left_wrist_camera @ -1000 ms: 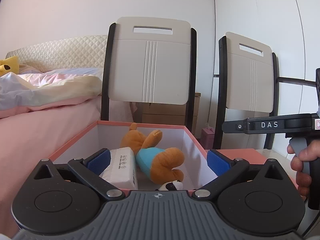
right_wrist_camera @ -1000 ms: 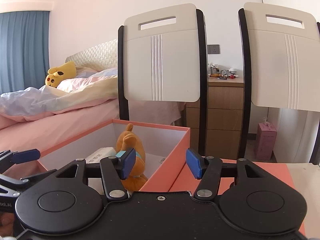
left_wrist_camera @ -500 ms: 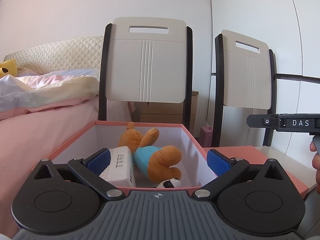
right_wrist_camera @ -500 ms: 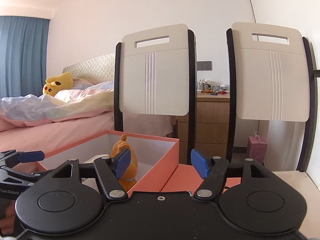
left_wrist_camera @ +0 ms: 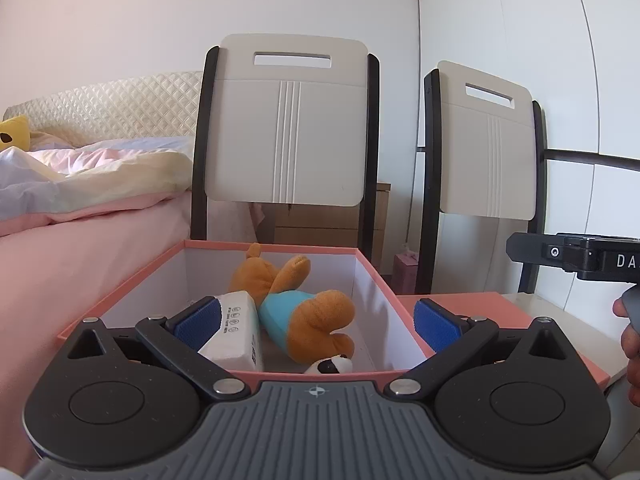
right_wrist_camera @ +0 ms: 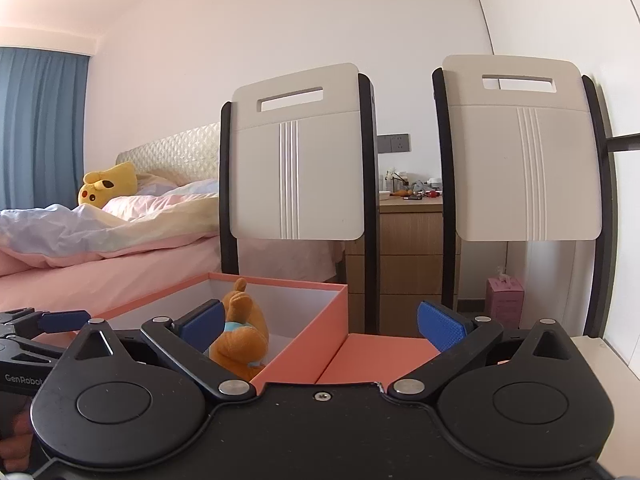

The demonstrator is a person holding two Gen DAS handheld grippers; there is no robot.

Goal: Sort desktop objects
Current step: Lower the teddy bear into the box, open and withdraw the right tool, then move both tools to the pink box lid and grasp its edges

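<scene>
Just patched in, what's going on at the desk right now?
A person holds a gripper in each hand in front of the open pink box. Inside it lie an orange plush bear, a white tissue pack and a small black-and-white toy. The left gripper hangs over the box with open jaws, holding nothing. The right gripper points at the box's right wall and the pink lid beside it; its jaws have just been opening and are empty.
</scene>
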